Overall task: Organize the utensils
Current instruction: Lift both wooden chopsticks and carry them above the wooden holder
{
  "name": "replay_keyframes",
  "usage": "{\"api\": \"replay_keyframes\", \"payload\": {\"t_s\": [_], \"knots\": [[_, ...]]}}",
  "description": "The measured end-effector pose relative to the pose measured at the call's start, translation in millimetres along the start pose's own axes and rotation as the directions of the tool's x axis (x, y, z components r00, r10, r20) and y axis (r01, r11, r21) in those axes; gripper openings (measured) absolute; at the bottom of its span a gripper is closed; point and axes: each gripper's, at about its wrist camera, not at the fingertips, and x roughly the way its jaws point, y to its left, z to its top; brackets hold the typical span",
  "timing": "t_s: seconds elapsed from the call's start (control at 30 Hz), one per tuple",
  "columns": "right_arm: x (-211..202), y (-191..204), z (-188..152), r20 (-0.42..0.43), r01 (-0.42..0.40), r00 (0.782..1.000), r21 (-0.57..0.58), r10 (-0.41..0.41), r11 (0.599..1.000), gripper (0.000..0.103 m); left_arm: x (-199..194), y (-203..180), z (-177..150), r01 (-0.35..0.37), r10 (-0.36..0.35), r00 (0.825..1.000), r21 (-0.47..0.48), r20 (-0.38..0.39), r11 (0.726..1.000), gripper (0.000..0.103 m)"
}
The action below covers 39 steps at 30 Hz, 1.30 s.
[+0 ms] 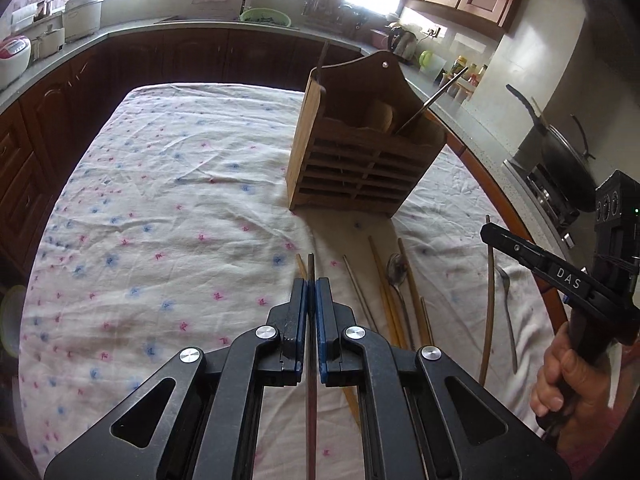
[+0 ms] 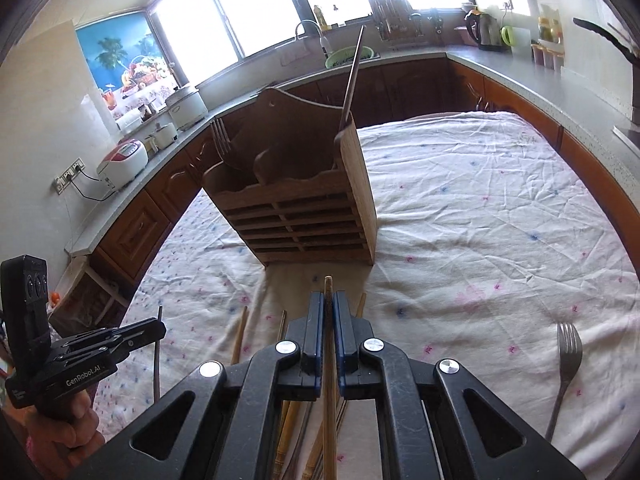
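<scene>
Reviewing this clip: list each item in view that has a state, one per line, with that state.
left gripper: shut on dark chopstick
right gripper: shut on wooden chopstick
wooden caddy: upright on the cloth, a fork and a thin utensil in it
fork: lying loose on the cloth
spoon: lying among loose chopsticks

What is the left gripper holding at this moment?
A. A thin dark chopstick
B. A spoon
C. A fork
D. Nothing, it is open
A. In the left wrist view the left gripper is shut on a thin dark chopstick that runs between its blue pads.
</scene>
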Motion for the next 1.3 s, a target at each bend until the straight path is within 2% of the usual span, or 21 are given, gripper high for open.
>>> {"api": "replay_keyframes", "payload": {"t_s": [0.3, 0.6, 1.1, 1.3], "knots": [[-49, 14, -3, 0.083, -0.016, 0.996, -0.041, 0.019, 0.999, 0.005, -56, -9, -5, 0.024, -0.026, 0.995, 0.019, 0.096, 1.0, 0.004], [-90, 27, -4, 0.158, -0.003, 0.987, -0.097, 0.018, 0.995, 0.005, -92, -10, -12, 0.036, -0.037, 0.984, 0.013, 0.172, 0.999, 0.004], [-112, 32, -5, 0.217, 0.001, 0.976, -0.113, 0.023, 0.994, 0.005, -114, -3, -11, 0.043, -0.036, 0.967, -0.025, 0.252, 0.999, 0.004], [-118, 31, 2, 0.254, 0.004, 0.967, -0.102, 0.022, 0.995, 0.005, -121, -4, 1, 0.075, -0.063, 0.951, -0.028, 0.303, 0.997, 0.004]]}}
